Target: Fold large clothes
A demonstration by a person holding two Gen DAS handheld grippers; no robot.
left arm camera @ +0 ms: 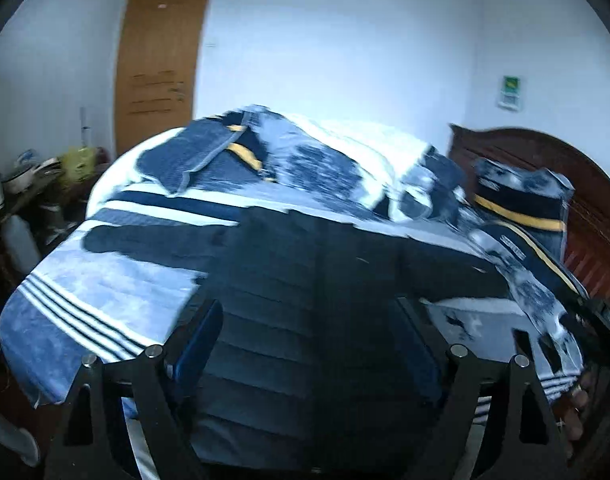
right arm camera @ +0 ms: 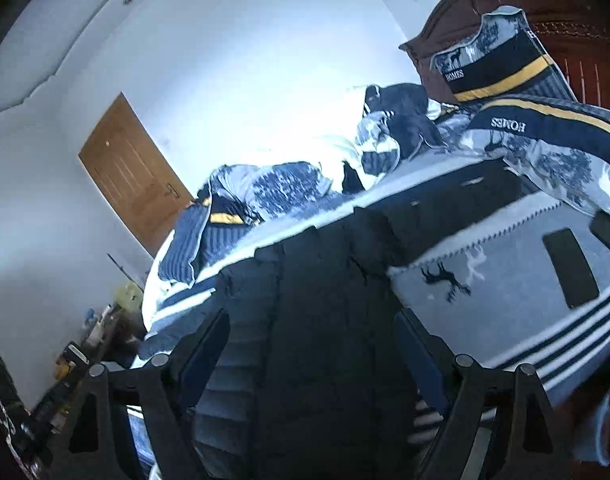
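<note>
Dark quilted jacket [left arm camera: 305, 300] on the bed [left arm camera: 105, 300]

Pillows [right arm camera: 501, 68] and rumpled bedding lie beyond. Left claw [left arm camera: 309, 344] and right claw [right arm camera: 313, 344] each seemingly grasp jacket fabric.

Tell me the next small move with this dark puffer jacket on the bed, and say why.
Probably carry both grippers forward together, laying the near part of the dark quilted jacket over its far part. The jacket fills the gap of the left gripper and of the right gripper, and the rest lies stretched across the striped bedspread. Whether either has it clamped is unclear.
</note>
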